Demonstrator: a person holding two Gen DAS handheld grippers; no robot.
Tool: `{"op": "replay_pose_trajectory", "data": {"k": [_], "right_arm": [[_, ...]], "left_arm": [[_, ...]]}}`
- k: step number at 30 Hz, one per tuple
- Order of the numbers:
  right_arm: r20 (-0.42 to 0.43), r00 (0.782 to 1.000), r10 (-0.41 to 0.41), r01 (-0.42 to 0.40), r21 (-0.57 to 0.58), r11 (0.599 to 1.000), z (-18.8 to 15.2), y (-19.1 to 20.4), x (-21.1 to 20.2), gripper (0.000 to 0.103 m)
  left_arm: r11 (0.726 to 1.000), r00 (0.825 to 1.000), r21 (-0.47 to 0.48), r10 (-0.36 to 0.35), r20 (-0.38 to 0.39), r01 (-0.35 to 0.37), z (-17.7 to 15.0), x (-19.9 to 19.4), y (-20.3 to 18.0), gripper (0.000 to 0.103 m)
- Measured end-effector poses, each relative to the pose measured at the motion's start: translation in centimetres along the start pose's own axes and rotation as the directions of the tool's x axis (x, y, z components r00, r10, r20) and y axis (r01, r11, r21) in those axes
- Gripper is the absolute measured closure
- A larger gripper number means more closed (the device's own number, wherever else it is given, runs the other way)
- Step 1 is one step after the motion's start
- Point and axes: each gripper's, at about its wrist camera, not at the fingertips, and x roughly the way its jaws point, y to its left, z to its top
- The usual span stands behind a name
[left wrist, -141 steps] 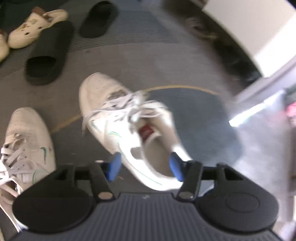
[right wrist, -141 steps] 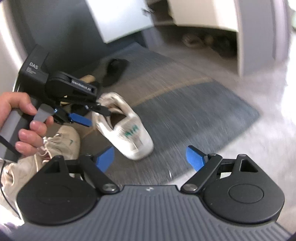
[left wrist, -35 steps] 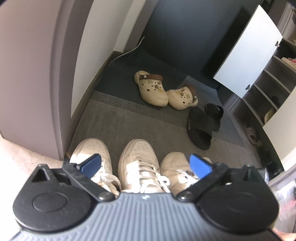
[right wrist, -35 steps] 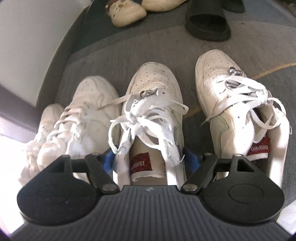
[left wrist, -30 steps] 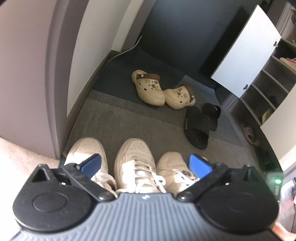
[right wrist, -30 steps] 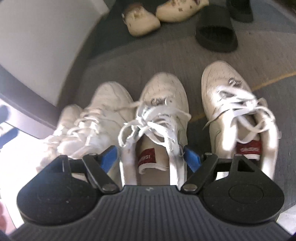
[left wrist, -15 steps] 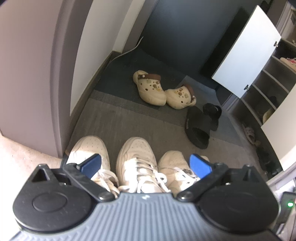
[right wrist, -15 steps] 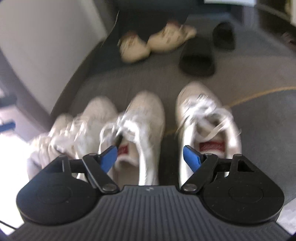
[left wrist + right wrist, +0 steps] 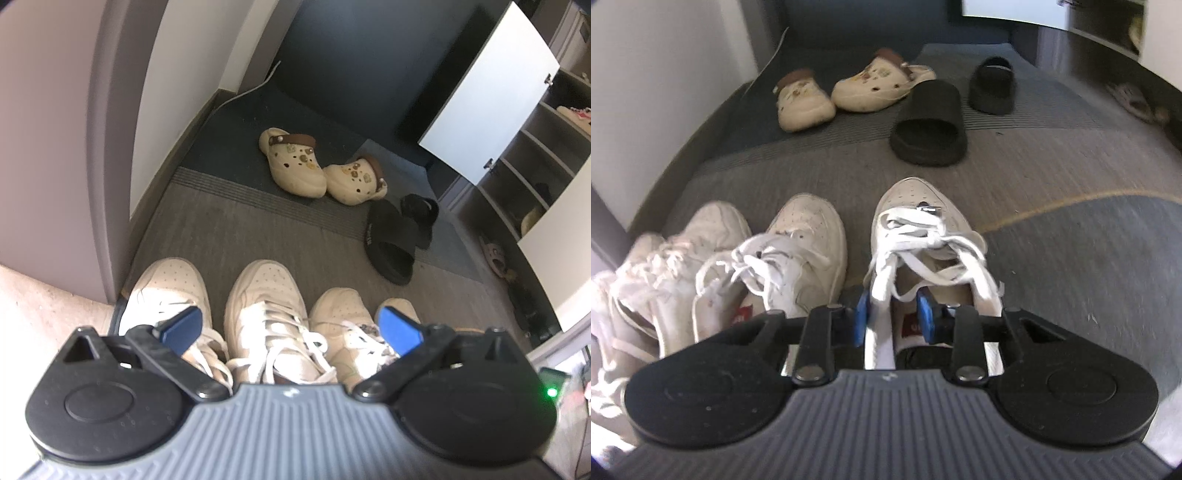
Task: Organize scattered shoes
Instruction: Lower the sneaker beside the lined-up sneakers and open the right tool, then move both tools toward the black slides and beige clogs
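Sneakers [image 9: 919, 236]: white perforated leather, rounded toes.

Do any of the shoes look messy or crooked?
Yes. The two black slides lie apart, not paired, one ahead of the other. The beige clogs point different ways. The white sneakers sit in a neat row, though their laces are loose.

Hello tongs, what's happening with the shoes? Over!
Right tongs shut on rightmost white sneaker, pinching its side wall. Left tongs open, empty, above sneaker row. Nothing in the way.
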Motion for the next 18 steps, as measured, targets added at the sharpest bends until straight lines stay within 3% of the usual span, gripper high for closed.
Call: {"op": "replay_pose_trajectory", "data": {"k": [5, 9, 16, 18], "right_arm": [[0.001, 1.0, 0.024, -0.024, 0.041, 0.999, 0.2, 0.7, -0.6, 0.09], [-0.001, 0.997, 0.08, -0.079, 0.137, 0.987, 0.0, 0.4, -1.4, 0.09], [-0.032, 0.993, 0.111, -0.105, 0.157, 0.982, 0.1, 0.2, -1.8, 0.088], [-0.044, 0.991, 0.129, -0.119, 0.177, 0.977, 0.4, -0.4, -2.2, 0.087]], "left_arm": [[1.0, 1.0, 0.008, -0.001, -0.005, 0.001, 0.0, 0.2, -0.2, 0.0], [1.0, 1.0, 0.017, -0.012, -0.01, 0.012, 0.0, 0.3, -0.6, 0.0], [0.999, 1.0, 0.033, -0.02, -0.017, 0.02, -0.1, 0.4, -1.1, 0.0], [0.997, 1.0, 0.075, -0.004, -0.026, 0.005, -0.1, 0.2, -1.7, 0.0]]}}
